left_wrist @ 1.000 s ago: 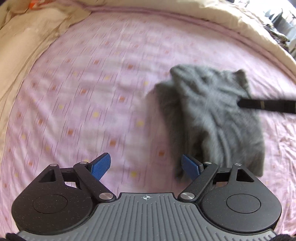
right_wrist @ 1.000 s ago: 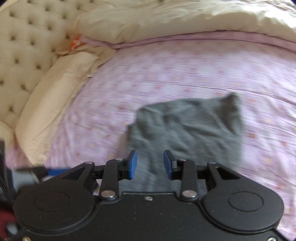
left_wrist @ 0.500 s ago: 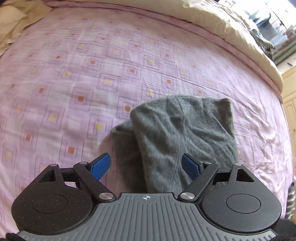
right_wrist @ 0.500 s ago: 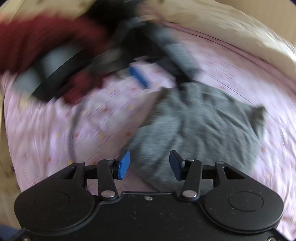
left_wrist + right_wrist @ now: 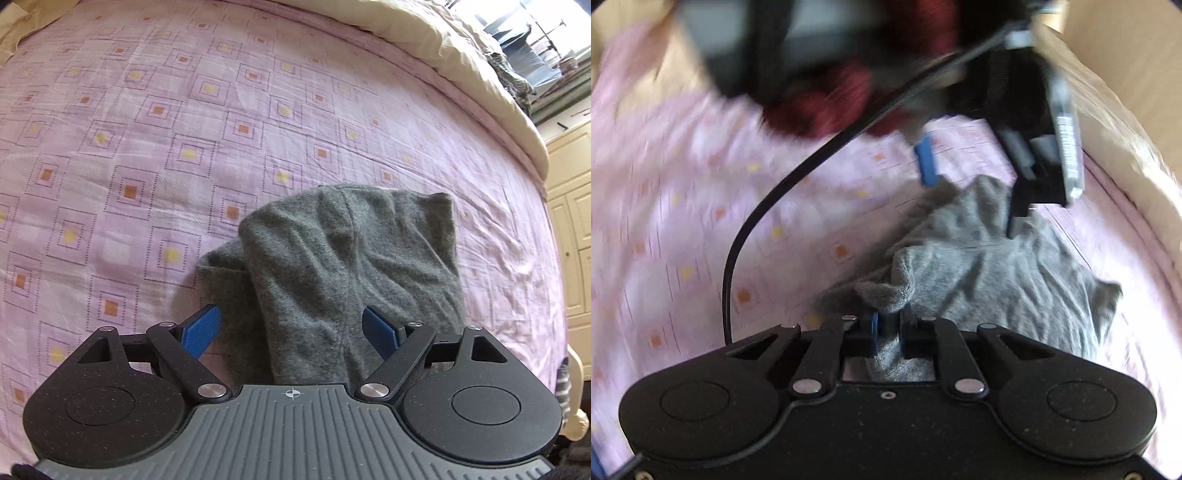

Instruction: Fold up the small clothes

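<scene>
A small grey knitted garment (image 5: pixel 351 258) lies partly folded on the pink patterned bedsheet (image 5: pixel 147 147). My left gripper (image 5: pixel 291 328) hovers over its near edge, open, blue pads on either side of the cloth with nothing gripped. In the right wrist view the same grey garment (image 5: pixel 997 269) fills the lower right, and my right gripper (image 5: pixel 888 328) is shut on a bunched edge of it. Above it the left gripper (image 5: pixel 979 173) appears blurred from the front, one blue pad showing.
A cream duvet (image 5: pixel 424 37) runs along the far edge of the bed. A cream cupboard (image 5: pixel 572 221) stands at the right. A dark red sleeve (image 5: pixel 827 107) and a black cable (image 5: pixel 768 206) hang over the sheet in the right wrist view.
My right gripper has swung around to the garment's other side and closed on its edge. The left gripper moved closer over the garment and stayed open.
</scene>
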A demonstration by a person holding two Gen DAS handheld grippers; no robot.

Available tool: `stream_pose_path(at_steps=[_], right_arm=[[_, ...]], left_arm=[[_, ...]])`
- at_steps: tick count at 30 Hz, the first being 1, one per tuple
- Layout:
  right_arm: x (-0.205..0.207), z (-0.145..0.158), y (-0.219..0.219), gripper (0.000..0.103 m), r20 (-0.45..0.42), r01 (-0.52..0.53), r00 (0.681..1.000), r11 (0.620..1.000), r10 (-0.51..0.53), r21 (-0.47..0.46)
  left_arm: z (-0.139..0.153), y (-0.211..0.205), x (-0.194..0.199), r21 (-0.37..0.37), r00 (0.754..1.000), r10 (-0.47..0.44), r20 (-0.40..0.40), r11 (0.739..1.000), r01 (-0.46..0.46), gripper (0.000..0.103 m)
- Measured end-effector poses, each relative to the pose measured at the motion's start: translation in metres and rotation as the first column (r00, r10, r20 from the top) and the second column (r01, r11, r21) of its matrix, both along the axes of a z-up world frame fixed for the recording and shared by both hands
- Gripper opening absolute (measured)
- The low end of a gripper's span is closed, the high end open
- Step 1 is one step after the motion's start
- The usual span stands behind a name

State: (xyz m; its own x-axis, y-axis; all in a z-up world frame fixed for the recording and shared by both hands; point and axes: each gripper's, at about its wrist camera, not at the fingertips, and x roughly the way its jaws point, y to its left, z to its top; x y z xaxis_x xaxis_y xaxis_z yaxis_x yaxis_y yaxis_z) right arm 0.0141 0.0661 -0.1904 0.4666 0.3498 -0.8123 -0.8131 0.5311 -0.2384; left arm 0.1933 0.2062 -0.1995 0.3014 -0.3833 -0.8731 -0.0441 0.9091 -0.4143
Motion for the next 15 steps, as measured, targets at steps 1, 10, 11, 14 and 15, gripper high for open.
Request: stream_pose_path(at_steps=[1, 10, 11, 14, 15], right_arm=[[0.002, 0.004, -0.004, 0.016, -0.005, 0.008, 1.0, 1.0, -0.008, 0.017], [0.007, 0.013, -0.016, 0.015, -0.078, 0.05, 0.996, 0.993, -0.042, 0.105], [0.006, 0.016, -0.018, 0.015, -0.083, 0.052, 0.996, 0.992, -0.043, 0.115], [0.002, 0.026, -0.022, 0.014, -0.087, 0.048, 0.996, 0.987, -0.035, 0.151], [0.001, 0.027, -0.022, 0.014, -0.086, 0.043, 0.996, 0.987, -0.029, 0.156]], left_arm=[[-0.001, -0.001, 0.001, -0.008, 1.0, 0.004, 0.002, 1.0, -0.004, 0.083], [-0.012, -0.015, 0.012, -0.003, 0.999, 0.043, 0.034, 0.999, -0.043, 0.01], [-0.011, -0.015, 0.011, 0.006, 0.998, 0.057, 0.036, 0.998, -0.058, 0.011], [0.004, -0.015, -0.001, 0.021, 0.993, 0.065, 0.097, 0.997, -0.068, 0.01], [0.01, -0.014, -0.007, 0.03, 0.991, 0.057, 0.122, 0.998, -0.061, 0.01]])
